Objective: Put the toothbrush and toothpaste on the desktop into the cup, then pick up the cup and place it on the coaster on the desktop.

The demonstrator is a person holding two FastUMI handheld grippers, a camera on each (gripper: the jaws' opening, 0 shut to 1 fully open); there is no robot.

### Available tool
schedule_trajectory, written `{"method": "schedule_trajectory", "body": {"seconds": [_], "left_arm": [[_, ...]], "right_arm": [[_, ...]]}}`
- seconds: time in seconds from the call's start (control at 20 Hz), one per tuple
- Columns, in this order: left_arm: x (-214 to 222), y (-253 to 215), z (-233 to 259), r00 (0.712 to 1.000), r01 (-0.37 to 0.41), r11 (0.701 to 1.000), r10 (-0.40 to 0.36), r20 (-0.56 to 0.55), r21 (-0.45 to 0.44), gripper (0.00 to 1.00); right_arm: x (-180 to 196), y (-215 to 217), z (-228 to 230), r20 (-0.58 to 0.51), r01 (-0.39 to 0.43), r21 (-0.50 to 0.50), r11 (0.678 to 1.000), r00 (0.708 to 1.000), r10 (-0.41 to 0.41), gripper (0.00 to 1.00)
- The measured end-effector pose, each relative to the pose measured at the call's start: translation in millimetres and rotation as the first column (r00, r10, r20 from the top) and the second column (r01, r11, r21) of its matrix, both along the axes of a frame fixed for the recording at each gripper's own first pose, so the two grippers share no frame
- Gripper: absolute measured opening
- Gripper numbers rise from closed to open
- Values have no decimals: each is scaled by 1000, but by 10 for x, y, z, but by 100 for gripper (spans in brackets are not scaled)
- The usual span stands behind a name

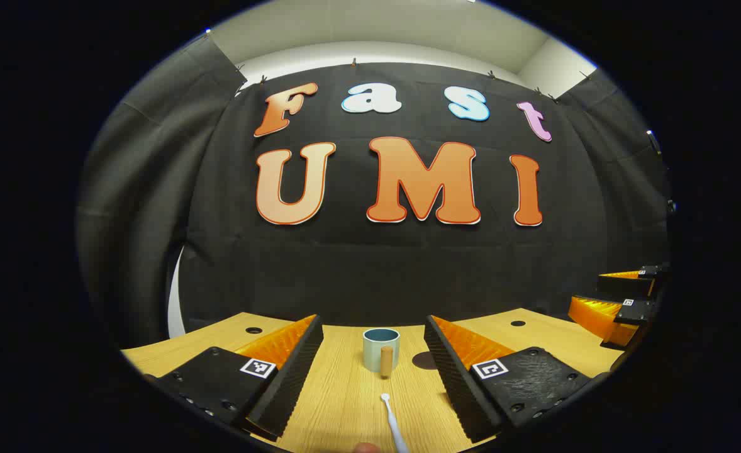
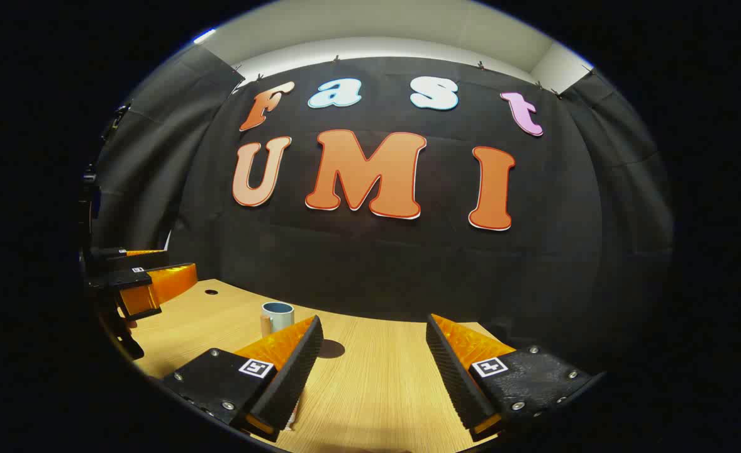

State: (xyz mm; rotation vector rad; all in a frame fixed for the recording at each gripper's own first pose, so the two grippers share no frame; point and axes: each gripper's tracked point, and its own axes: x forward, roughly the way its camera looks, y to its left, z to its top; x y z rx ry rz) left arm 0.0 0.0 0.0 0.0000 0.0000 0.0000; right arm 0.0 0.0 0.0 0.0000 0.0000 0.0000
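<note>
Wooden desktop, nothing loaded yet. Left gripper wide open and empty, lined up on cup, toothbrush lying just in front between its fingers. Dark coaster right beside cup. Right gripper also gaping, holding nothing. Could easily clip that thin brush sideways and skid it off.

Black cloth wall behind pale wooden desktop, white ceiling.
</note>
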Motion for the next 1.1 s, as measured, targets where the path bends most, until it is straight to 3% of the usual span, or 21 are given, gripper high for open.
{"method": "schedule_trajectory", "body": {"seconds": [0.7, 1.1], "left_arm": [[113, -117, -50, 1000, 1, 1000, -1, -20, 11, 97], [142, -147, -700, 976, 25, 1000, -26, -218, -9, 98]], "right_arm": [[136, 191, -10, -8, -71, 20, 997, 997, 71, 99], [199, 448, -376, -108, -128, 28, 991, 986, 130, 99]]}}
